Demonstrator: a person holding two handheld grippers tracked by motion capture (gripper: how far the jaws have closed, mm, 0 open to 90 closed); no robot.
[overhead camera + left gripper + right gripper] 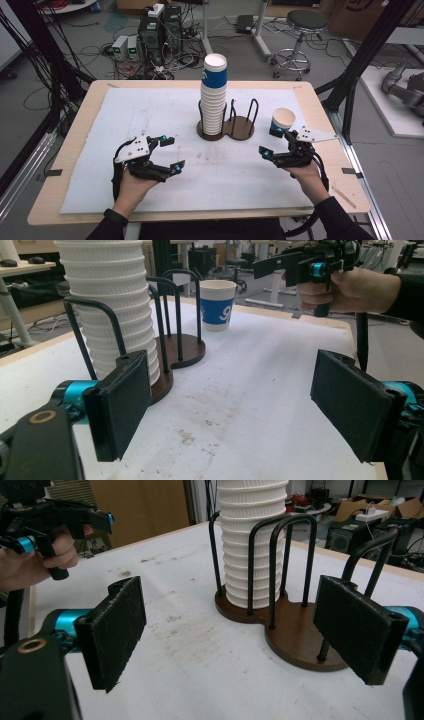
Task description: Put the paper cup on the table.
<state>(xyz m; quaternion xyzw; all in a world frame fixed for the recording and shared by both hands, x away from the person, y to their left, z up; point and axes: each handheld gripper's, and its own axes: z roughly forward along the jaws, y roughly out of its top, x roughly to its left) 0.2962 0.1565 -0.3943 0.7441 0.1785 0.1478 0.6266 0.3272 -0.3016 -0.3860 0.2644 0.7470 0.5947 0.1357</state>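
Note:
A tall stack of white paper cups (214, 95) with a blue-banded top cup stands in the left ring of a dark wire holder (241, 131) on a brown base. A single blue-and-white cup (283, 121) stands upright on the mat to the holder's right. My left gripper (172, 154) hovers open at the front left, its jaws facing the stack (112, 310) and the single cup (217, 305), with nothing between them. My right gripper (270, 142) is open just in front of the single cup, looking at the stack (252, 545) and the holder's unfilled ring (295, 640).
A white mat (150, 115) covers the wooden table (70, 150). Black frame posts (367, 45) rise at both sides. Behind the table are computers with cables (150, 40) and a stool (300, 30) on the floor.

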